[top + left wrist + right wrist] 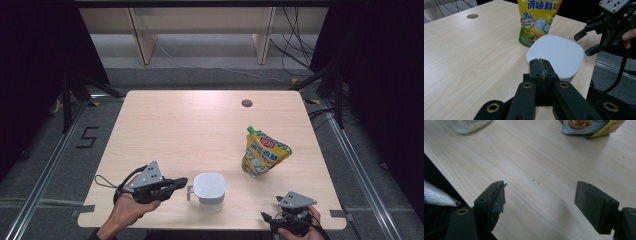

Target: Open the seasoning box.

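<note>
The left gripper (181, 184) has its jaws pressed together with nothing visible between them, its tip just beside the handle side of the white cup (209, 187), which stands near the front edge of the desk (175, 125). A yellow pouch (263, 151) stands upright beyond the cup, to its right and apart from it. The right gripper (267, 218) is held at the desk's front edge, well to the right of the cup, its jaws wide apart over bare wood.
</note>
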The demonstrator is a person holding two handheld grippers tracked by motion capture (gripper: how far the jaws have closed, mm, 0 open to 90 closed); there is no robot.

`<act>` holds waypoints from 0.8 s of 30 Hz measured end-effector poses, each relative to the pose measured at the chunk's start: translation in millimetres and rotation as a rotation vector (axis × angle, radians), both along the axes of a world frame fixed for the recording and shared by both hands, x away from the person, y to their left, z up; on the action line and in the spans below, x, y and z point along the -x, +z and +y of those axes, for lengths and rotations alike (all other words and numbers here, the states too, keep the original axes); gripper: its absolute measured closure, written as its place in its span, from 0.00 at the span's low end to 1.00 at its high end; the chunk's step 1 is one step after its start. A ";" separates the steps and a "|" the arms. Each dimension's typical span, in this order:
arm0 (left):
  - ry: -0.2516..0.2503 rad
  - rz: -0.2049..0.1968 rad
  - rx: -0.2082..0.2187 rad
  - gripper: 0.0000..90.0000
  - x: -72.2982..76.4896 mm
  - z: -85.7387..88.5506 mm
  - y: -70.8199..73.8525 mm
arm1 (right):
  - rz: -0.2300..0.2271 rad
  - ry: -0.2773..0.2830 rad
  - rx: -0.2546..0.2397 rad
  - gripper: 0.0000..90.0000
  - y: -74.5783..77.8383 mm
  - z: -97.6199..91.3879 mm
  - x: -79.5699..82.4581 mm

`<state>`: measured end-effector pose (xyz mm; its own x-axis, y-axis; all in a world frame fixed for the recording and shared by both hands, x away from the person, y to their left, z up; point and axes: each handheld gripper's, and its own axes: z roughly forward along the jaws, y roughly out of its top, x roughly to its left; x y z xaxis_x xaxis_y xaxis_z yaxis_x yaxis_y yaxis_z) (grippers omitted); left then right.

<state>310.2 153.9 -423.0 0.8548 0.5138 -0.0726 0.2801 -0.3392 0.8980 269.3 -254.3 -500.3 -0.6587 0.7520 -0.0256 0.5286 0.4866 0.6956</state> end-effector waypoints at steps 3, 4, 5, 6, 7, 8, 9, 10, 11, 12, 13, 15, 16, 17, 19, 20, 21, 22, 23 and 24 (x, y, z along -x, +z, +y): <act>-0.003 -0.007 0.006 0.99 -2.1 -7.5 3.0 | 0.007 0.000 -0.004 0.28 0.6 -0.3 0.2; -0.009 -0.011 0.005 0.99 -3.6 -9.2 3.2 | 0.008 0.000 -0.004 0.28 0.5 -0.1 0.1; -0.014 -0.017 0.000 0.99 -5.2 -11.6 3.5 | -0.002 0.001 -0.001 0.28 -0.3 0.1 -0.2; -0.013 -0.019 -0.014 0.99 -5.6 -13.6 4.3 | 0.002 0.006 0.002 0.28 -0.1 0.1 -0.2; -0.018 -0.013 -0.005 0.99 -6.5 -15.7 4.1 | 0.005 0.007 0.003 0.28 0.2 0.5 -0.1; -0.019 -0.015 -0.014 0.99 -7.0 -17.1 5.0 | -0.002 0.012 0.003 0.28 0.1 0.4 -0.4; -0.022 -0.007 -0.012 0.99 -7.3 -18.4 5.1 | -0.004 0.013 0.001 0.28 0.2 0.4 -0.5; -0.024 -0.012 -0.012 0.99 -7.5 -19.3 5.3 | -0.004 0.013 0.002 0.28 0.2 0.3 -0.6; -0.033 -0.021 -0.013 0.99 -8.3 -20.1 5.6 | -0.004 0.013 0.003 0.28 0.1 0.3 -0.7; -0.032 -0.021 -0.021 0.99 -8.4 -20.3 6.2 | -0.003 0.013 0.004 0.28 0.0 0.3 -0.8; -0.025 -0.008 -0.025 0.99 -7.8 -20.7 6.3 | -0.002 0.013 0.004 0.28 0.0 0.3 -0.8; -0.022 -0.001 -0.015 0.99 -7.7 -22.3 4.9 | 0.000 0.013 0.002 0.29 0.2 0.7 -0.6; -0.031 -0.012 -0.030 0.99 -8.1 -22.4 5.0 | 0.000 0.013 0.002 0.29 0.2 0.9 -0.4; -0.025 -0.016 -0.036 0.99 -7.5 -23.0 4.6 | 0.001 0.015 -0.001 0.30 0.1 1.2 -0.2; -0.035 -0.013 -0.035 0.99 -7.8 -23.8 3.7 | -0.006 0.023 0.003 0.30 -0.3 1.1 -0.6; -0.033 -0.016 -0.041 0.99 -7.9 -23.8 3.4 | -0.007 0.023 0.004 0.31 -0.2 1.1 -0.4; -0.031 -0.021 -0.050 0.99 -8.0 -23.8 3.4 | -0.006 0.023 0.002 0.31 -0.1 1.3 -0.2; -0.030 -0.017 -0.047 0.99 -8.1 -24.0 2.8 | -0.003 0.022 -0.002 0.31 0.2 1.5 0.1; -0.023 -0.007 -0.042 0.98 -7.6 -24.4 2.2 | -0.002 0.022 -0.003 0.32 0.1 1.6 0.2; -0.033 -0.005 -0.040 0.98 -8.5 -24.2 1.8 | -0.002 0.022 -0.003 0.32 0.1 1.5 0.1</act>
